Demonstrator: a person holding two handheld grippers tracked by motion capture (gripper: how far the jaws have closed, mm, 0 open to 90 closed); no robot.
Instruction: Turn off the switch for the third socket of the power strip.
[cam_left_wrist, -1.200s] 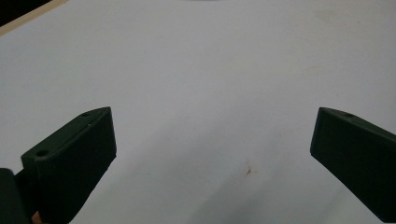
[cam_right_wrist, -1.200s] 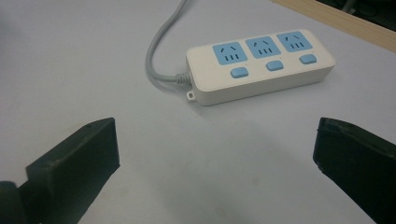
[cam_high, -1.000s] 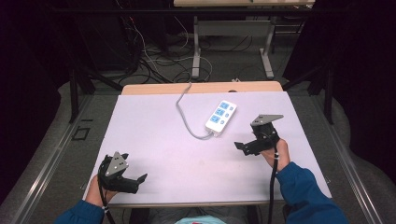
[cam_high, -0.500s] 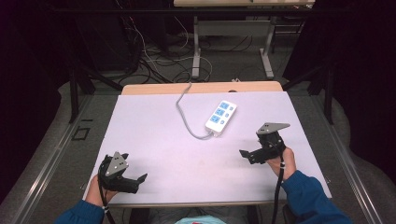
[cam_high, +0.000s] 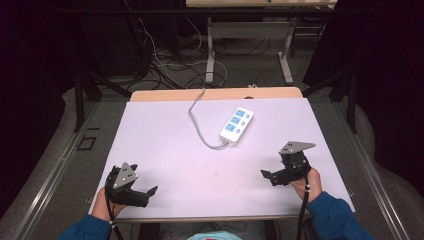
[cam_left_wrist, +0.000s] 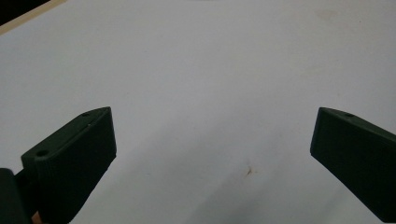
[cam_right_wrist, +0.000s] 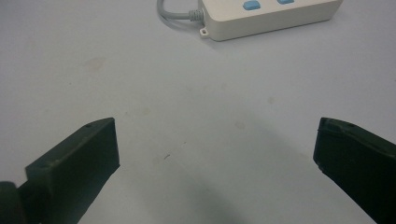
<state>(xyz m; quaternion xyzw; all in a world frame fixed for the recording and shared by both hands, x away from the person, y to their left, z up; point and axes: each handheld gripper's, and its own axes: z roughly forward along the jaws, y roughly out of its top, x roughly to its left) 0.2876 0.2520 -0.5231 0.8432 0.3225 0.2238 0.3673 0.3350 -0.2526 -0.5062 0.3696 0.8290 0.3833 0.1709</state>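
A white power strip (cam_high: 236, 126) with blue sockets lies on the white table (cam_high: 170, 140), right of centre toward the back. Its grey cable (cam_high: 199, 131) curves off the far edge. My left gripper (cam_high: 148, 193) rests by the near left corner, open and empty. In the left gripper view my left gripper (cam_left_wrist: 212, 140) has only bare tabletop between its jaws. My right gripper (cam_high: 268, 175) is near the front right, open and empty, a good way in front of the strip. In the right gripper view my right gripper (cam_right_wrist: 217, 144) faces the power strip (cam_right_wrist: 271, 13) and its cable end (cam_right_wrist: 180, 14).
The wooden table edge (cam_high: 215, 94) shows at the back. Behind it, loose cables (cam_high: 170, 65) lie on the floor around the legs of another table (cam_high: 210, 45). Metal rails (cam_high: 60, 170) run along the floor on both sides.
My right gripper has drawn back toward the near edge and slightly to the right, away from the power strip. The left gripper has stayed still.
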